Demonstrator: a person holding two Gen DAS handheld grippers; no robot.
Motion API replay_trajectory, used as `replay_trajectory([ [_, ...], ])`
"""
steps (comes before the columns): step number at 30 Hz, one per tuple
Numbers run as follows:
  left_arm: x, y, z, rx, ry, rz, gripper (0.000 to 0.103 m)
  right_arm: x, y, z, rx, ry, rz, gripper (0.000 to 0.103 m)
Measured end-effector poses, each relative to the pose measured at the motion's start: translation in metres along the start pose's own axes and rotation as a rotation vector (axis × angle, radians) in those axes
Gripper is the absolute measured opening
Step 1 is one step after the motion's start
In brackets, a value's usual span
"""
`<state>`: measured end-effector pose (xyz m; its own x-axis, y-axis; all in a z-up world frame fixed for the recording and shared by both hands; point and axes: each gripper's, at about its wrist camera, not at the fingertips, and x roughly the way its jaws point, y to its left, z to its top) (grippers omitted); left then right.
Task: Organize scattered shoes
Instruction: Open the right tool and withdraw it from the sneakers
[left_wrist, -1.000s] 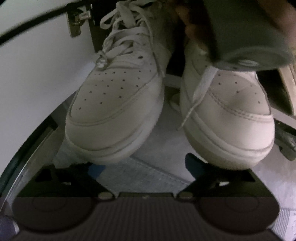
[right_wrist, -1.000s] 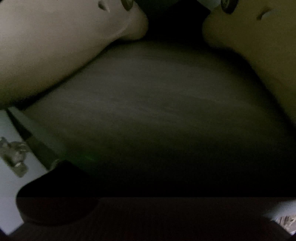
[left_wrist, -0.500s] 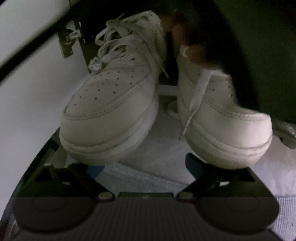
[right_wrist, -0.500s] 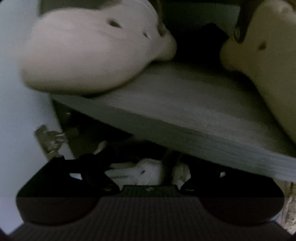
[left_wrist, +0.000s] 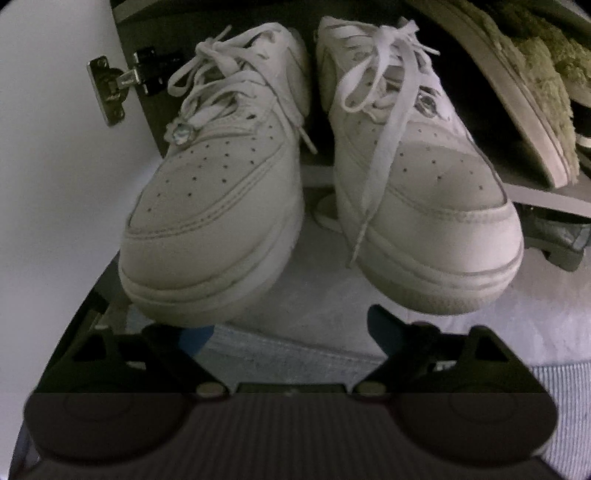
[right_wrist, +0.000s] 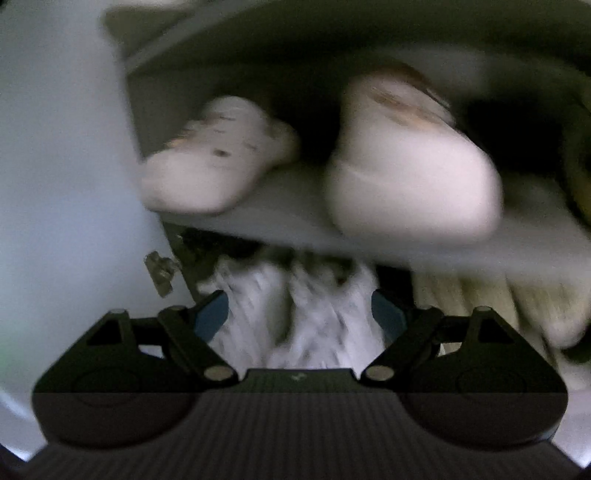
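Two white lace-up sneakers stand side by side on the low cabinet shelf, toes toward me: the left sneaker and the right sneaker. My left gripper is open and empty just in front of their toes. My right gripper is open and empty, higher up; its blurred view shows the same white sneakers below and two pale clogs on the shelf above.
A white cabinet door with a metal hinge stands at the left. A fuzzy olive slipper leans at the right of the sneakers, with a grey shoe below it. A pale rug lies under the left gripper.
The right gripper has pulled back and up out of the cabinet, off the right sneaker, which now stands free. The left gripper has shifted slightly; both sneakers stay put.
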<state>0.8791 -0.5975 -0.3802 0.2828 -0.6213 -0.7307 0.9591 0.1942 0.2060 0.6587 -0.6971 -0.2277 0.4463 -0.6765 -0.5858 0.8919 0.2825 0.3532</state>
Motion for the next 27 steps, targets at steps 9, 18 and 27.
replay_trajectory([
  [9,0.006,0.019,0.007,0.092,0.018,-0.04,0.084,0.015,-0.093,-0.098,0.817,0.189,0.169,0.075],
  [18,0.025,0.039,0.042,0.228,0.013,-0.005,0.078,0.019,-0.084,-0.082,0.882,0.18,0.185,0.06],
  [27,0.072,0.061,0.075,0.245,0.083,0.022,0.077,0.06,-0.07,-0.051,0.865,0.15,0.183,0.06],
])
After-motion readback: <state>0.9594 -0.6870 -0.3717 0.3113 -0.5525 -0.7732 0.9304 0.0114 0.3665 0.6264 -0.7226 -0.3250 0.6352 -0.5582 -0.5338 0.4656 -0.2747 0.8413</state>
